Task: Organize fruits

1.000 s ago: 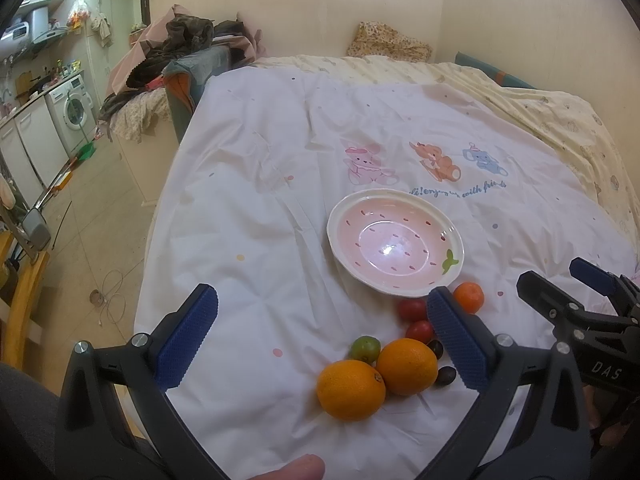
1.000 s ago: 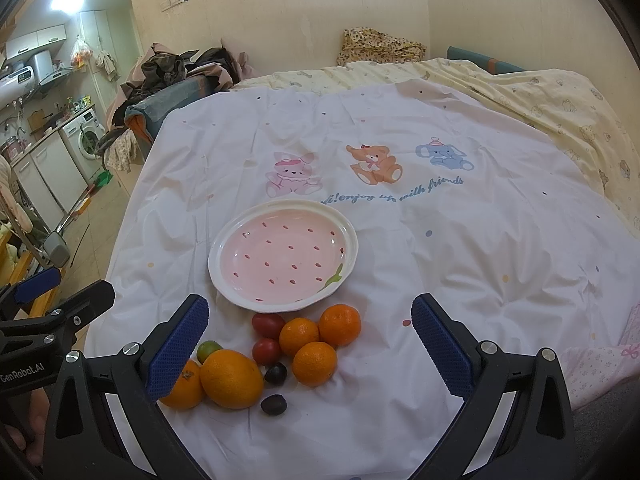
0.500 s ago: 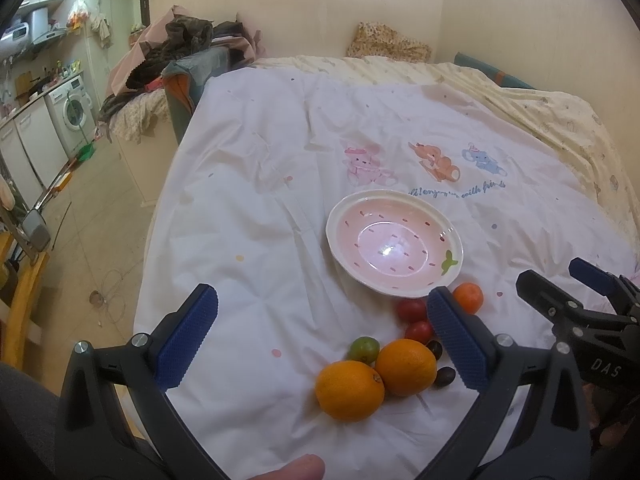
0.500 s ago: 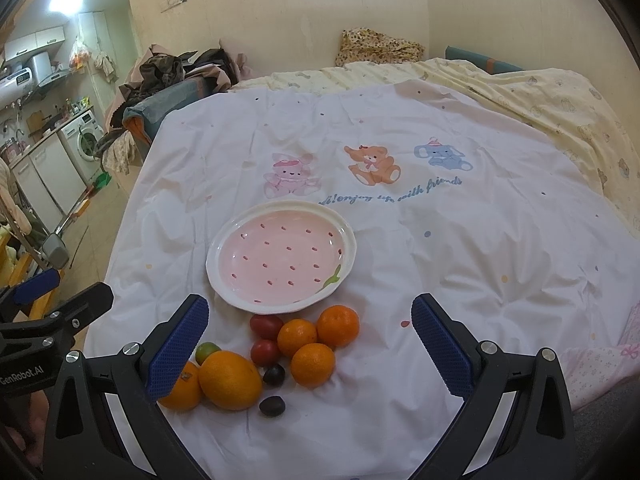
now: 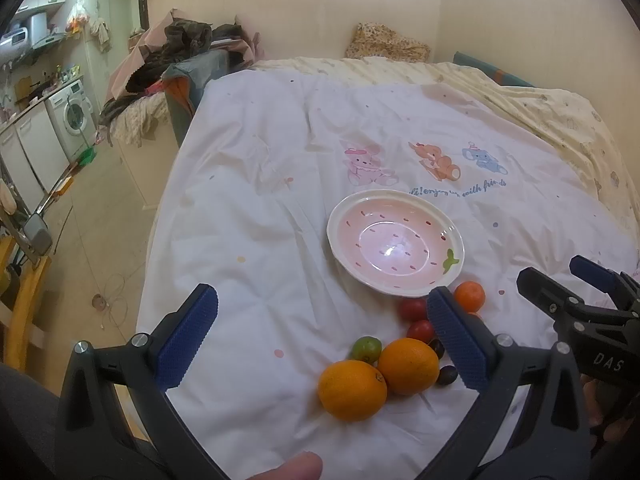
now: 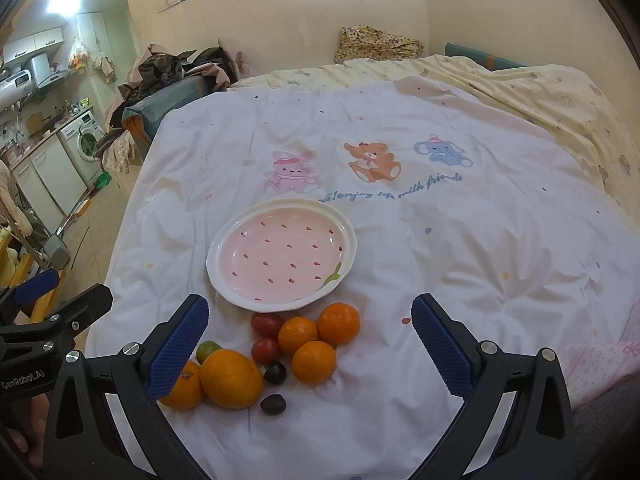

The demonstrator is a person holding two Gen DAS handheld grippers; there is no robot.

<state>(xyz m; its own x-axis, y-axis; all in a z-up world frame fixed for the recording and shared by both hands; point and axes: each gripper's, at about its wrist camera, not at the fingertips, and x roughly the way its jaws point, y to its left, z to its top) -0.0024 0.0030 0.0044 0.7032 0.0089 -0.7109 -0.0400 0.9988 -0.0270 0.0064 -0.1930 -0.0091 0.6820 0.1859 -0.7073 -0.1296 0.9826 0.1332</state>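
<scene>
An empty pink strawberry-pattern plate (image 5: pixel 352 210) (image 6: pixel 224 248) lies on the white bedsheet. A cluster of fruit lies just in front of it: two large oranges (image 6: pixel 231 378) (image 5: pixel 352 390), three small mandarins (image 6: pixel 314 362), two red tomatoes (image 6: pixel 267 325), a green fruit (image 5: pixel 367 349) and two dark plums (image 6: pixel 273 404). My left gripper (image 5: pixel 324 338) is open and empty, above the sheet left of the fruit. My right gripper (image 6: pixel 306 344) is open and empty, with the fruit cluster showing between its fingers.
The white sheet (image 6: pixel 460 240) with cartoon animals covers a bed; a yellow quilt (image 6: pixel 560 96) lies at the far right. A pile of clothes (image 5: pixel 180 52) sits at the bed's far left corner. The bed's left edge drops to the floor, with a washing machine (image 5: pixel 74 114) beyond.
Both grippers have shifted very slightly; the fruit and the plate have not moved. Both grippers stay open.
</scene>
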